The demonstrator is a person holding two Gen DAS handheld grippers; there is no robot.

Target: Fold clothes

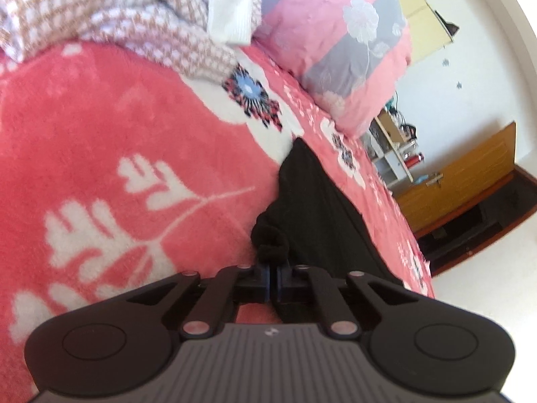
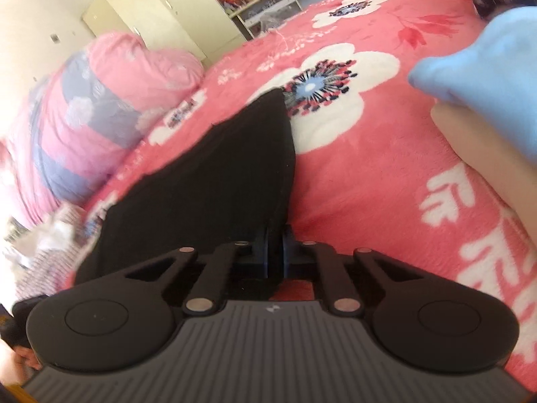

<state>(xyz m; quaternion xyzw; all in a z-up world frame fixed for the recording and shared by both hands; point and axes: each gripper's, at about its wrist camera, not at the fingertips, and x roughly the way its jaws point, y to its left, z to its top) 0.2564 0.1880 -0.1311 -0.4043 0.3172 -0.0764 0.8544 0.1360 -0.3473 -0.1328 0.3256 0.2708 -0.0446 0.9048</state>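
A black garment (image 1: 319, 208) lies flat on the pink flowered blanket (image 1: 100, 127). In the left wrist view my left gripper (image 1: 272, 268) is shut on a bunched corner of it, which bulges just beyond the fingertips. In the right wrist view the same black garment (image 2: 208, 184) runs away from me to a pointed far corner. My right gripper (image 2: 277, 239) is shut on its near edge, with cloth pinched between the pads. The cloth hides the pads themselves in both views.
A brown-and-white checked garment (image 1: 110, 13) is heaped at the far left. A pink and grey quilt (image 1: 335, 40) lies along the bed's far side. A light blue cloth (image 2: 486, 70) and a cream one (image 2: 486, 168) lie to the right. Beyond the bed stand shelves (image 1: 396, 147) and a wooden cabinet (image 1: 463, 181).
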